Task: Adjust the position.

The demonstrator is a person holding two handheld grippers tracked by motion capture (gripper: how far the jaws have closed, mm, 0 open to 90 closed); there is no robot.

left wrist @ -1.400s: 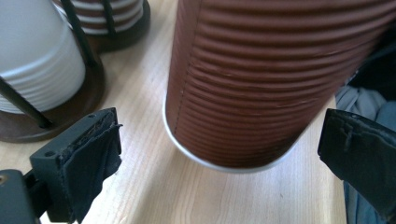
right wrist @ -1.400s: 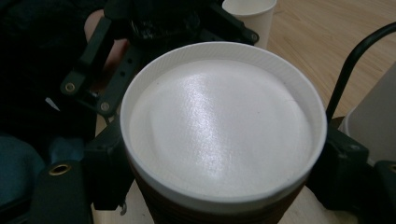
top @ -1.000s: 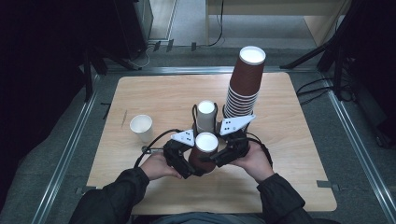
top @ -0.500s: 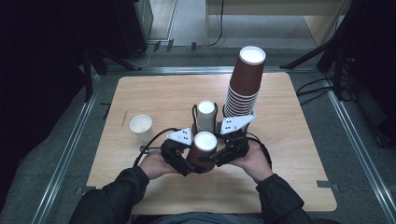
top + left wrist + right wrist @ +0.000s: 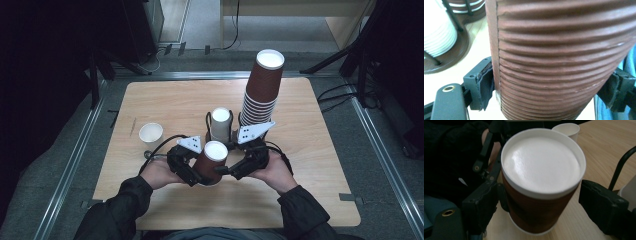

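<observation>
Brown ribbed cup [image 5: 210, 162] upright on near tabletop [image 5: 320, 200], between my hands. Left tongs [image 5: 549, 90] pinching cup's lower wall, pads touching both sides. Right tongs [image 5: 534, 205] spread round cup, gap at one side. Step: two-handed grip on cup, likely separating nested cups. Next: close right, pull steadily.

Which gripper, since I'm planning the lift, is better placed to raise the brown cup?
Left. The left gripper clamps the brown cup on both sides; the right gripper stands open around it, one jaw clear.
</observation>
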